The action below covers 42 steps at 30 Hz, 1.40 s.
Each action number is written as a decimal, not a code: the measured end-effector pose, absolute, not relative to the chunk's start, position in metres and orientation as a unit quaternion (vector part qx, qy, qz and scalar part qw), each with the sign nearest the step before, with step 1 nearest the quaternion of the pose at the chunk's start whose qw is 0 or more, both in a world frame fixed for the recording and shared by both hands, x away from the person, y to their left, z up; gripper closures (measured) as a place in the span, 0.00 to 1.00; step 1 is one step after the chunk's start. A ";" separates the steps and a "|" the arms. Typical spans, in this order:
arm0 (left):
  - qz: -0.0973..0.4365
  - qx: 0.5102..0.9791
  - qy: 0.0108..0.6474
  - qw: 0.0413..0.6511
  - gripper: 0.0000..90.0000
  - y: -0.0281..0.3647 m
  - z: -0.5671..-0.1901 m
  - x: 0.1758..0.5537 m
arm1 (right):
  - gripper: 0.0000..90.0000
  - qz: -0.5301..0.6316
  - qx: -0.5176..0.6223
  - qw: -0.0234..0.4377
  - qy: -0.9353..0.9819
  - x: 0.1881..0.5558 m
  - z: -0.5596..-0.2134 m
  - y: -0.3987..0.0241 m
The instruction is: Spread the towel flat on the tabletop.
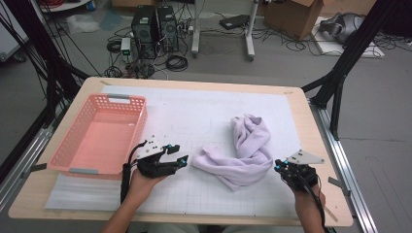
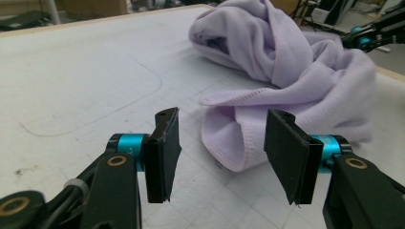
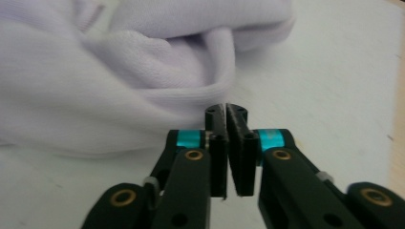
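Note:
A lilac cloth (image 1: 248, 145) lies crumpled on the white mat at the middle right of the table. My left gripper (image 1: 177, 155) hovers just left of the cloth's near-left corner. In the left gripper view this gripper (image 2: 219, 126) is open, and the cloth's hemmed end (image 2: 234, 143) lies a little past the pads, untouched. My right gripper (image 1: 279, 166) is at the cloth's right edge. In the right gripper view its jaws (image 3: 227, 109) are pressed together, the tips pinching the rim of a cloth fold (image 3: 143, 90).
A pink plastic basket (image 1: 141, 124) stands at the table's left, close to my left hand. The white gridded mat (image 1: 194, 116) covers most of the tabletop. Bare wooden table edge (image 1: 335, 194) runs right of my right hand. Black frame poles flank the table.

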<state>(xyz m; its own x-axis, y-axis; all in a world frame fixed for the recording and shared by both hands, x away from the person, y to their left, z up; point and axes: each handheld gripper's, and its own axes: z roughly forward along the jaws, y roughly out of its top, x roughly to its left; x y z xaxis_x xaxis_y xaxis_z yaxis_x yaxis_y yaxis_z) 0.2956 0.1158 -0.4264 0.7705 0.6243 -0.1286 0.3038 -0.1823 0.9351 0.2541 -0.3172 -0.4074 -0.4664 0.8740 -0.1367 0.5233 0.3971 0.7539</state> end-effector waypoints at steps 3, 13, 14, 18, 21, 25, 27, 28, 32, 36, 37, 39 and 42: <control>0.145 0.755 0.305 0.563 0.51 0.111 -0.424 0.301 | 0.81 0.356 0.463 0.264 0.768 0.253 -0.407 -0.330; 0.125 0.781 0.289 0.540 0.48 0.063 -0.404 0.338 | 0.64 0.391 0.467 0.262 0.749 0.256 -0.407 -0.334; 0.124 0.783 0.289 0.537 0.45 0.057 -0.403 0.342 | 0.63 0.398 0.471 0.257 0.744 0.257 -0.407 -0.334; 0.107 0.792 0.285 0.530 0.45 0.032 -0.402 0.355 | 0.60 0.400 0.480 0.255 0.738 0.257 -0.407 -0.333; 0.099 0.799 0.273 0.526 0.45 0.012 -0.400 0.360 | 0.57 0.395 0.486 0.256 0.736 0.258 -0.409 -0.334; 0.079 0.814 0.260 0.513 0.45 -0.016 -0.400 0.369 | 0.55 0.396 0.497 0.255 0.729 0.258 -0.410 -0.338; 0.060 0.828 0.248 0.499 0.45 -0.035 -0.403 0.370 | 0.55 0.396 0.498 0.257 0.727 0.257 -0.410 -0.340; 0.048 0.836 0.240 0.492 0.45 -0.045 -0.405 0.371 | 0.55 0.397 0.499 0.256 0.727 0.257 -0.410 -0.341; 0.034 0.860 0.218 0.461 0.46 -0.076 -0.413 0.372 | 0.54 0.396 0.505 0.253 0.724 0.257 -0.411 -0.343; 0.033 0.874 0.209 0.436 0.48 -0.091 -0.420 0.373 | 0.54 0.397 0.503 0.253 0.724 0.257 -0.411 -0.344; 0.033 0.877 0.208 0.432 0.49 -0.093 -0.422 0.374 | 0.54 0.397 0.502 0.253 0.725 0.257 -0.411 -0.345; 0.035 0.879 0.210 0.426 0.56 -0.096 -0.425 0.374 | 0.54 0.399 0.504 0.252 0.723 0.257 -0.411 -0.344; 0.026 0.881 0.206 0.426 0.76 -0.093 -0.425 0.375 | 0.54 0.399 0.503 0.253 0.724 0.257 -0.411 -0.344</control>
<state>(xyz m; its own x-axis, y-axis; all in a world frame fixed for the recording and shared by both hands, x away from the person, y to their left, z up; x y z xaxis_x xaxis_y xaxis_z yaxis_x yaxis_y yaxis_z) 0.3752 -0.0932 -0.4246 0.9138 0.3848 -0.1302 0.3412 -0.5529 0.7602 0.2566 -0.3443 -0.4108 -0.3663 0.9298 0.0346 0.5266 0.1765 0.8316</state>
